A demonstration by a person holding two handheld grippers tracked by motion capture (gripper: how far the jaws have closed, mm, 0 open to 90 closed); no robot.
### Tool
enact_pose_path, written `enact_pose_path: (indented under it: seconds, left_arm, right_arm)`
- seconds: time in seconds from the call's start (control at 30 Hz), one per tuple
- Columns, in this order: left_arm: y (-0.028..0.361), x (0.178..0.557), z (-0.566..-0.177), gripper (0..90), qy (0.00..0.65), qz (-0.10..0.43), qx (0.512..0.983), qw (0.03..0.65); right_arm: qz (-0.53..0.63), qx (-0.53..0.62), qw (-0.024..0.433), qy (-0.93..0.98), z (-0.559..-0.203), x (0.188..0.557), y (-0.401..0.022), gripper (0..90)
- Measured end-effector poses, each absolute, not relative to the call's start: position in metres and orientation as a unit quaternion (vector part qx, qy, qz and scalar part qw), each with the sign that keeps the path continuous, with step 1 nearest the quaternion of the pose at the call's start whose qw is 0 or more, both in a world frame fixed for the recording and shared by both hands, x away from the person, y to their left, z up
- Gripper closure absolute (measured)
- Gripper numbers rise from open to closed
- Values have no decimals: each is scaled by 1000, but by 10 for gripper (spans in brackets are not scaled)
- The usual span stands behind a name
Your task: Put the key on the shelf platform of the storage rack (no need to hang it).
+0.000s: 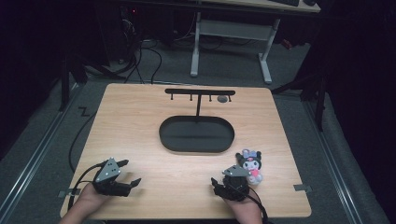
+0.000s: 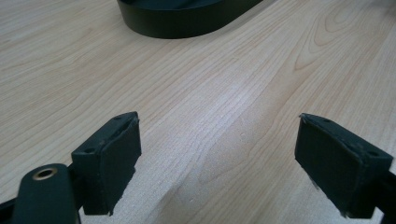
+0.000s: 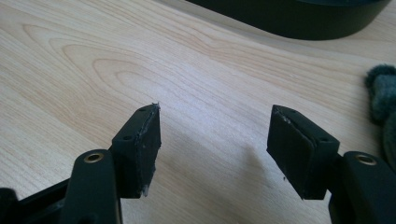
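Here, both grippers rest apart on the wooden surface [image 1: 154,172]: left gripper [image 1: 130,173] fingers [image 2: 112,158] released, right gripper [image 3: 215,154] fingers released with nothing between; the unlabelled plush doll [image 1: 251,164] sits at the right gripper's two o'clock.

We see a tabletop [image 1: 140,140] of pale wood, its light tan surface streaked with darker, wavy grain lines and looping ovals. On it sits a matte black oval tray [image 1: 168,140] with a black rack [image 1: 200,92] rising behind it. The plush toy [image 1: 250,165] is dark grey to black on its head and ears, with a white face, a pink patch at its front and a pale lilac bit on top. Our left hand-held gripper [image 1: 128,172] is black with a grey three-cornered plate; its pads are dull black with brass-coloured rivets. Our right hand-held gripper [image 1: 217,183] is likewise black under a grey plate. The floor [image 1: 42,140] is grey carpet.
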State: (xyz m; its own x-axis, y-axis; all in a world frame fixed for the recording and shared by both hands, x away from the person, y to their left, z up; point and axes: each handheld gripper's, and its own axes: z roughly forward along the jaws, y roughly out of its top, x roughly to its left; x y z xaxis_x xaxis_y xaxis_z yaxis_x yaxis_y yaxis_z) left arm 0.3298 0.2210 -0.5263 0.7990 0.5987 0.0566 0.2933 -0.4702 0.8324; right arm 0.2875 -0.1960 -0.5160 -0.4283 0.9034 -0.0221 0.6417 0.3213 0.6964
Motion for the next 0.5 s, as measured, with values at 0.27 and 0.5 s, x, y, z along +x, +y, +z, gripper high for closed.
enact_pose_path:
  seconds: [0.27,0.5]
  left_arm:
    - [221,330,-526,154,266,172,839,442]
    - [221,330,-526,154,266,172,839,442]
  right_arm:
    - [288,505,185,792,-508,286,-204,370]
    - [266,516,157,799,-497,292,-201,380]
